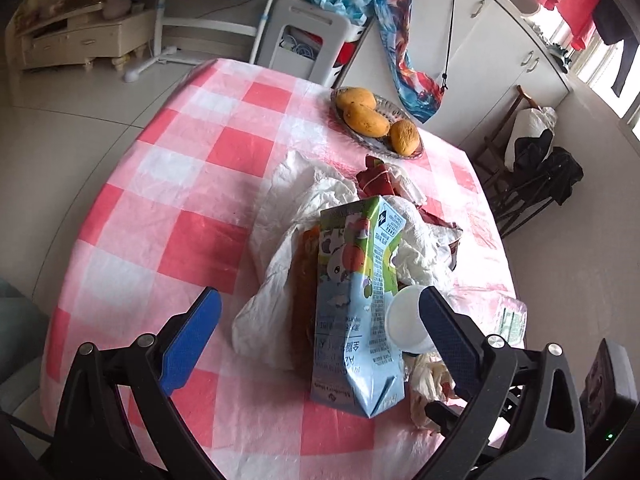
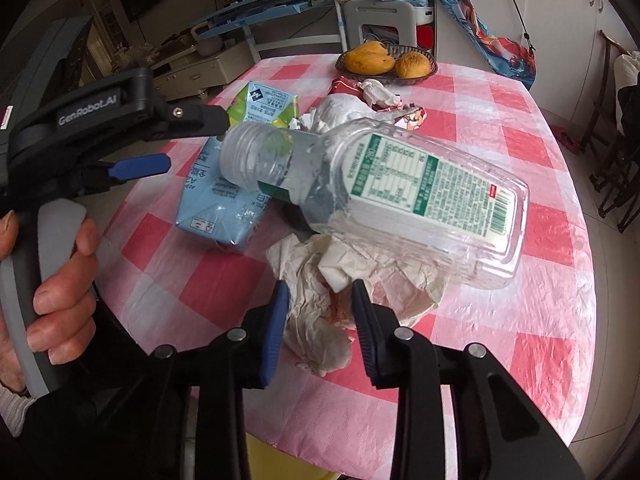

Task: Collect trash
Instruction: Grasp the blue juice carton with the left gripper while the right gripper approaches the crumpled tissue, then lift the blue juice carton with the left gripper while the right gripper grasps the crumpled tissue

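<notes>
Trash is piled on a round table with a pink checked cloth (image 1: 192, 248). A blue and green milk carton (image 1: 356, 300) lies on white paper (image 1: 296, 188) and an orange wrapper (image 1: 304, 280). My left gripper (image 1: 320, 296) is open, its blue pads on either side of the carton and not touching it. A clear plastic bottle (image 2: 400, 196) with a green label lies across crumpled tissue (image 2: 320, 332), its cap (image 1: 404, 320) beside the left gripper's right finger. My right gripper (image 2: 319, 286) is shut on that tissue. A hand holds the left gripper (image 2: 196, 142).
A basket of mangoes (image 1: 376, 120) stands at the far edge of the table, with a red snack wrapper (image 1: 376, 180) in front of it. A white chair (image 1: 308, 40) and cabinets (image 1: 500, 60) stand behind the table. The cloth to the left of the pile is bare.
</notes>
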{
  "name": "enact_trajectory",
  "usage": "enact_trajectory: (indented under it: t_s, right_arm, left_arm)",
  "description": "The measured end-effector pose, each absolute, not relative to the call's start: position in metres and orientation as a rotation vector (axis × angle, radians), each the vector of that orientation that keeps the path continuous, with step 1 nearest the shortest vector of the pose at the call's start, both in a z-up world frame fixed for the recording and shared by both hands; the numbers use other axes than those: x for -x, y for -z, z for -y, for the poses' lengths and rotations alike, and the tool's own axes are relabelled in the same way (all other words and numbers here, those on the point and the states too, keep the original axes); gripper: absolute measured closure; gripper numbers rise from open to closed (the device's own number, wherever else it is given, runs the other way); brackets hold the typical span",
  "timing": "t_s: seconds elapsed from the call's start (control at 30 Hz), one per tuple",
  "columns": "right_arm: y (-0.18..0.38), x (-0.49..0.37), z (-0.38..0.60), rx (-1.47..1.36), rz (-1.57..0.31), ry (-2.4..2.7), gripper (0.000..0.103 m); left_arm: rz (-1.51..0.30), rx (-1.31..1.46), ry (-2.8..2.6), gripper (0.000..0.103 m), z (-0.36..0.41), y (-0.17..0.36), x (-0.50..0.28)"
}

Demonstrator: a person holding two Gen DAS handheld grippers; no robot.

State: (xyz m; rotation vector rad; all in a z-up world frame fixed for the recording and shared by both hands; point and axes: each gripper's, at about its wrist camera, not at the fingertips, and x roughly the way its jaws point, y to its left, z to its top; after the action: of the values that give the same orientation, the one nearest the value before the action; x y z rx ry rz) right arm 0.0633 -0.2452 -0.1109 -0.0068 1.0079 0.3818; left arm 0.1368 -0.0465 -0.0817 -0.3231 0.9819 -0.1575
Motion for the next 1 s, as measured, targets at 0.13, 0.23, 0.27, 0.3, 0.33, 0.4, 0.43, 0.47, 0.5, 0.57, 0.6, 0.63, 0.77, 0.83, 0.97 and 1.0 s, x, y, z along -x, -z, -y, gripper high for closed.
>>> enact_trajectory:
  t_s: [0.13,0.23,0.27,0.3,0.33,0.4,0.43,0.47,0.5,0.57,0.6,0.63,0.77,0.83,0.97,1.0]
  right_arm:
    - [0.112,-0.064,0.246,0.016,-1.008,-0.369,0.056]
    - [0.112,-0.064,0.244,0.023,-1.007,-0.377,0.056]
    - [0.112,-0.063,0.244,0.027,-1.005,-0.380,0.059]
    - [0.112,-0.063,0.243,0.028,-1.004,-0.385,0.064]
    - [0.111,-0.063,0.243,0.026,-1.002,-0.390,0.068]
    - [0.107,-0.063,0.243,0.021,-0.992,-0.404,0.076]
    - [0.106,-0.062,0.243,0.009,-0.988,-0.415,0.079]
    - [0.104,-0.062,0.244,-0.005,-0.986,-0.426,0.081]
    - [0.102,-0.061,0.244,-0.019,-0.983,-0.438,0.082]
    - [0.096,-0.059,0.245,-0.058,-0.973,-0.470,0.085]
    - [0.093,-0.058,0.246,-0.074,-0.966,-0.484,0.087]
    - [0.090,-0.057,0.246,-0.090,-0.966,-0.500,0.098]
    - [0.088,-0.057,0.244,-0.123,-0.971,-0.532,0.098]
    - [0.091,-0.059,0.241,-0.105,-0.982,-0.528,0.098]
    - [0.093,-0.060,0.239,-0.098,-0.985,-0.520,0.085]
    - [0.093,-0.059,0.239,-0.088,-0.973,-0.509,0.072]
  left_arm:
    - [-1.012,0.245,0.157,0.020,0.065,0.095,-0.142]
    - [-1.014,0.222,0.183,0.043,0.071,0.099,-0.144]
    - [-1.009,0.227,0.196,0.054,0.071,0.097,-0.142]
    - [-1.002,0.225,0.200,0.060,0.071,0.095,-0.140]
    - [-0.988,0.215,0.209,0.063,0.070,0.092,-0.137]
    - [-0.977,0.210,0.223,0.071,0.068,0.086,-0.132]
    - [-0.973,0.210,0.235,0.074,0.067,0.084,-0.129]
    - [-0.966,0.209,0.243,0.074,0.065,0.081,-0.124]
    - [-0.950,0.203,0.246,0.074,0.062,0.076,-0.119]
    - [-0.928,0.186,0.252,0.074,0.059,0.069,-0.110]
    - [-0.920,0.181,0.254,0.074,0.057,0.067,-0.107]
    - [-0.915,0.182,0.257,0.074,0.054,0.064,-0.104]
    - [-0.911,0.159,0.249,0.074,0.046,0.062,-0.100]
    - [-0.977,0.127,0.235,0.073,0.046,0.074,-0.106]
    - [-1.014,0.152,0.207,0.048,0.030,0.081,-0.109]
    - [-0.990,0.150,0.180,0.039,0.024,0.076,-0.108]
